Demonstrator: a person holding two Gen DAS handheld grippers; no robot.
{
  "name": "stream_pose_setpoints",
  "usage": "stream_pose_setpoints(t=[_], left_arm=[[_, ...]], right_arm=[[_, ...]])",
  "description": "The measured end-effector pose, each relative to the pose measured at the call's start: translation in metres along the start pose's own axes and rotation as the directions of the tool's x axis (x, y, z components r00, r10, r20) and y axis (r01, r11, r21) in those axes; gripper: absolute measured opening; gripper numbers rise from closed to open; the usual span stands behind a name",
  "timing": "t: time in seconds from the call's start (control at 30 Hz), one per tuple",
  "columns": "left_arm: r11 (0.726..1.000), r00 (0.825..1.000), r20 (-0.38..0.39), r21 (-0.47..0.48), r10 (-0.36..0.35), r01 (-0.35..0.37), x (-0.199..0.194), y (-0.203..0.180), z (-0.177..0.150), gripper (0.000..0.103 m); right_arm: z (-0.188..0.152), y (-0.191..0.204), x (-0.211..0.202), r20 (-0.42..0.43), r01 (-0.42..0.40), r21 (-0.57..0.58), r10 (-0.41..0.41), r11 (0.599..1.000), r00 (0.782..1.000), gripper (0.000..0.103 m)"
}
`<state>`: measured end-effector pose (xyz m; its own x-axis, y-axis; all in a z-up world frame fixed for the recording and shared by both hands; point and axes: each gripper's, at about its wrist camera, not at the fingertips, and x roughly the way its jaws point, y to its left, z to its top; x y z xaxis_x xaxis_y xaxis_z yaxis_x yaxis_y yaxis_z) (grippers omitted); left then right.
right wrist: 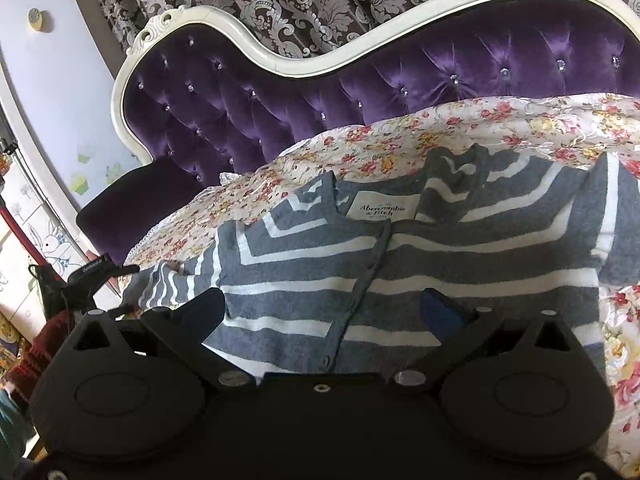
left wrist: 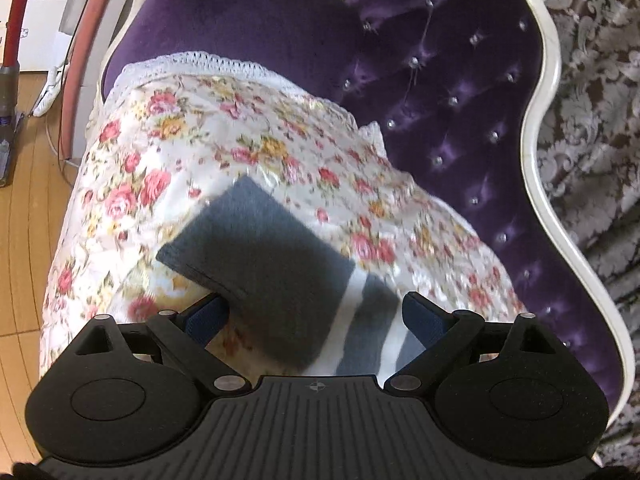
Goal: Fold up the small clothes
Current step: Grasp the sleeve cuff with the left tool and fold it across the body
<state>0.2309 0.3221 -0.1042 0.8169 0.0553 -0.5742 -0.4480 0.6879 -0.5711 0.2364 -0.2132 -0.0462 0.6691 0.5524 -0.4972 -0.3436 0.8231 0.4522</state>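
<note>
A grey and white striped cardigan [right wrist: 400,264] lies spread on a floral cover [right wrist: 360,148], collar and label away from me, button placket down the middle. My right gripper [right wrist: 324,308] hovers open over its lower front, empty, fingers wide apart. In the left wrist view one end of the cardigan, a dark grey band with white stripes [left wrist: 276,276], lies on the floral cover [left wrist: 200,140]. My left gripper [left wrist: 316,312] is open just above this cloth, fingers on either side of it, holding nothing.
The cover lies on a purple tufted sofa [right wrist: 280,92] with a white carved frame [left wrist: 540,128]. A patterned curtain [right wrist: 320,0] hangs behind. Wooden floor [left wrist: 24,240] and a red vacuum tube [left wrist: 16,12] are at the left.
</note>
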Motion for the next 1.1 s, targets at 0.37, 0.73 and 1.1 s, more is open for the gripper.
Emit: stream_pose_setpoints(t=[0.37, 0.73, 1.1], left_arm=[[0.997, 0.998, 0.044, 0.054, 0.051, -0.053, -0.013, -0.015, 0.007, 0.006], [0.924, 0.992, 0.031, 0.367, -0.124, 0.104, -0.081, -0.149, 0.009, 0.006], [0.734, 0.948, -0.138, 0.605, -0.286, 0.309, -0.078, -0.294, -0.083, 0.006]], right_arm=[[0.001, 0.0, -0.002, -0.005, 0.004, 0.005, -0.004, 1.0, 1.0, 0.102], [0.012, -0.003, -0.017, 0.011, 0.056, 0.027, -0.057, 0.998, 0.998, 0.102], [0.027, -0.03, -0.037, 0.044, 0.108, 0.136, -0.115, 0.985, 0.992, 0.102]])
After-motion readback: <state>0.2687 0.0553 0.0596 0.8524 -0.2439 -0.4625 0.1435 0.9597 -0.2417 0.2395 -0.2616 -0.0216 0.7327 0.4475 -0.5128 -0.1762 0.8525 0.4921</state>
